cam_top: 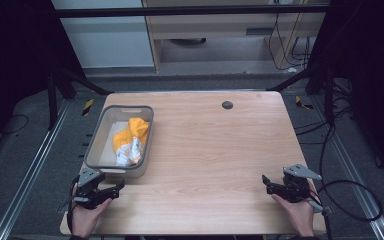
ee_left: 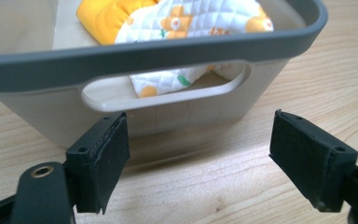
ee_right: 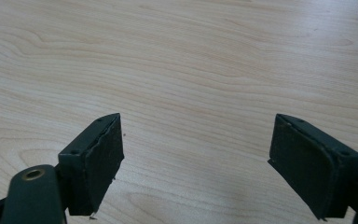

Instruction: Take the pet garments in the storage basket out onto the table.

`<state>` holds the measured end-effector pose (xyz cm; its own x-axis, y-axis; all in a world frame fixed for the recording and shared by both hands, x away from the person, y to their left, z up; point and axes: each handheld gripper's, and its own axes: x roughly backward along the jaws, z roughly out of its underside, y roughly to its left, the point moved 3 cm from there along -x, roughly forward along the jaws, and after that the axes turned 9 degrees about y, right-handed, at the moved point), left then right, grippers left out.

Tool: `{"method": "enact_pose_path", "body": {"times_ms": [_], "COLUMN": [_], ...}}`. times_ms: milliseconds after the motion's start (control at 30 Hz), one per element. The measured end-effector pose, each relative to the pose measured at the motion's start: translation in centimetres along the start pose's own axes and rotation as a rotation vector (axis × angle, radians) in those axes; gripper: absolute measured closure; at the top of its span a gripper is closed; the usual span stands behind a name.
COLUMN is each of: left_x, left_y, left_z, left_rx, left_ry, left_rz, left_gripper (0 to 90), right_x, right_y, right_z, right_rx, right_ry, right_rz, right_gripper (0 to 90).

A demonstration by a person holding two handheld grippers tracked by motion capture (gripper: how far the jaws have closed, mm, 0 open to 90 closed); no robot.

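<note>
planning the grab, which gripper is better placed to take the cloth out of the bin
Left. The left gripper sits open right at the bin holding the cloth, its handle just ahead. The right gripper, also open, is across the table.

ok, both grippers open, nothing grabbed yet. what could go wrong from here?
1. The left gripper sits close to the grey plastic bin; pushing forward could shove the bin rather than reach in.
2. The orange-and-white quilted cloth lies crumpled, so a pinch may catch just one fold.
3. The right gripper is far from the bin, over the bare wooden table.
</note>
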<state>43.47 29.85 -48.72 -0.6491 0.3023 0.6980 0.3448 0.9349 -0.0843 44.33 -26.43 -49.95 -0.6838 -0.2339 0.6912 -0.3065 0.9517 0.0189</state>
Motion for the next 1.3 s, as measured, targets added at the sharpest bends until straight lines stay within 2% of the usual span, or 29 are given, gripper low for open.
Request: {"method": "enact_pose_path", "body": {"times_ms": [133,233,333,567,833,967,1300], "left_x": [0.5,0.9,1.2,1.8,2.9,3.1,3.5], "left_y": [0.0,-0.1,-0.1,-0.4,-0.8,-1.0,-1.5], "left_z": [-0.2,-0.3,-0.4,-0.7,-1.4,-1.6,-2.4], "left_rx": [-0.003,0.013,0.027,0.029,0.024,0.023,0.013], "left_ry": [-0.028,-0.039,-0.040,-0.054,-0.095,-0.099,-0.110], "left_rz": [-0.010,0.000,0.004,0.007,0.017,0.025,0.029], "left_gripper": [19.5,19.5,19.5,19.5,19.5,19.4,19.5], "right_x": [0.1,-0.1,-0.1,0.0,0.0,0.1,-0.1], "right_y": [-0.2,-0.2,-0.1,-0.2,-0.2,-0.2,-0.2], "right_z": [0.0,0.1,0.1,0.1,0.2,0.1,0.1], "right_rx": [0.005,0.024,0.029,0.030,0.032,0.021,0.027], "right_ry": [0.002,0.009,0.015,0.016,0.017,0.013,0.014], "right_rz": [0.018,0.034,0.034,0.048,0.050,0.047,0.039], "right_gripper": [16.3,16.0,15.8,14.1,14.2,14.3,14.5]}}
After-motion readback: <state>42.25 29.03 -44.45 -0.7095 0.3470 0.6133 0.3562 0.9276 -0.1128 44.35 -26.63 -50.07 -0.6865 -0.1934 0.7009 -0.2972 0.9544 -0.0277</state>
